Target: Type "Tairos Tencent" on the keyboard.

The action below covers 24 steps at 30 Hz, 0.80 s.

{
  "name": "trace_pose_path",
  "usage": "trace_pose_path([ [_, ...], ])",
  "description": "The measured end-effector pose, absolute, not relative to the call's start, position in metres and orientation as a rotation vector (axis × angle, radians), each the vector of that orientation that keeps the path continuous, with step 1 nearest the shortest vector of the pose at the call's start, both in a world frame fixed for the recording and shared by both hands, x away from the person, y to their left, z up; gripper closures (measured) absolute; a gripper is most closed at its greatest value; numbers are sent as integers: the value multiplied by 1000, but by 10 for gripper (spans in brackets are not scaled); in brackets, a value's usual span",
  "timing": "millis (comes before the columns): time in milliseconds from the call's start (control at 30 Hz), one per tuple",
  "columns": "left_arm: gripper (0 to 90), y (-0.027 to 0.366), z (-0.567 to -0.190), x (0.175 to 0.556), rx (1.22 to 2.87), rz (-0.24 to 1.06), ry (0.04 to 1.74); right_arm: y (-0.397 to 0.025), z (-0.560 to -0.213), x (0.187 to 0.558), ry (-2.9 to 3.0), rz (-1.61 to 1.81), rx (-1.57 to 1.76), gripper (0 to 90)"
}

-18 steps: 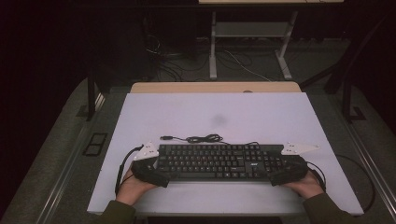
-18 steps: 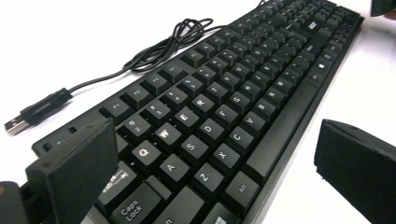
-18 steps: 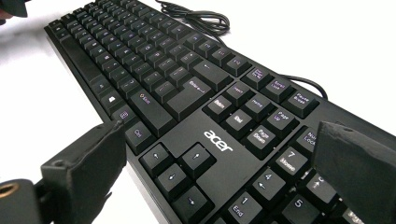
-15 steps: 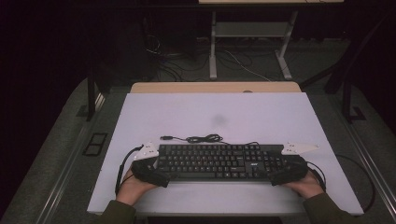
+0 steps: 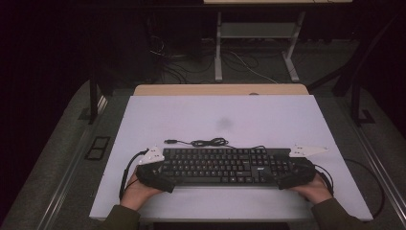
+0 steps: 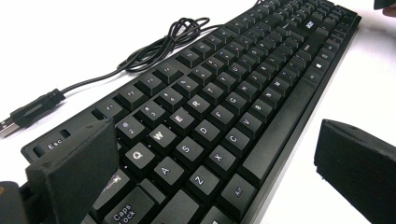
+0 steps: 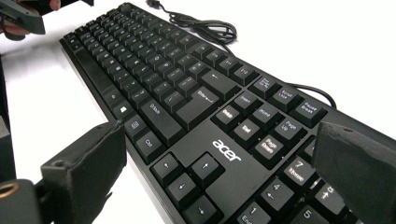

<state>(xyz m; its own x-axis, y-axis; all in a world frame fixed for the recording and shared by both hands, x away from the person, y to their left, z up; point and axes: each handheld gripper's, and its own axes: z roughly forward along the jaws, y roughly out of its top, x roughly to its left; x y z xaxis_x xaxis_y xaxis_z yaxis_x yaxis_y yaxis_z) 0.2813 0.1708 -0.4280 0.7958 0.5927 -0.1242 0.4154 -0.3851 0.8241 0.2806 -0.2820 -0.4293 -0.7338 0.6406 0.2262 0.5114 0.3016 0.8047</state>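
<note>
At the near edge of the white table (image 5: 220, 115), toward six o'clock in the high view, lies the black keyboard (image 5: 225, 165). Its long axis runs from nine o'clock to three o'clock, key rows facing up, space bar on the person's side. The left gripper (image 5: 160, 178) sits at the keyboard's nine o'clock end, jaws apart and straddling the Esc-to-Caps-Lock corner without clamping. The right gripper (image 5: 293, 178) sits at the three o'clock end, jaws apart as well, one on either side of the arrow keys and number pad. Just behind the keyboard, at twelve o'clock, its cable (image 5: 206, 142) lies in a loose tangle, with the USB plug (image 5: 170, 141) pointing off toward nine o'clock. Past the table's far edge stands a metal desk frame (image 5: 258, 38) in the dark.
</note>
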Motion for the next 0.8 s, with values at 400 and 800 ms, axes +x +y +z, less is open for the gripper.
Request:
trace_pose_path([
  [400,0,170,-428,280,2027,234,755,-275,-427,284,2424,1441,1058,32],
  [800,0,171,-427,281,2022,238,759,-270,-424,288,2417,1471,1052,34],
])
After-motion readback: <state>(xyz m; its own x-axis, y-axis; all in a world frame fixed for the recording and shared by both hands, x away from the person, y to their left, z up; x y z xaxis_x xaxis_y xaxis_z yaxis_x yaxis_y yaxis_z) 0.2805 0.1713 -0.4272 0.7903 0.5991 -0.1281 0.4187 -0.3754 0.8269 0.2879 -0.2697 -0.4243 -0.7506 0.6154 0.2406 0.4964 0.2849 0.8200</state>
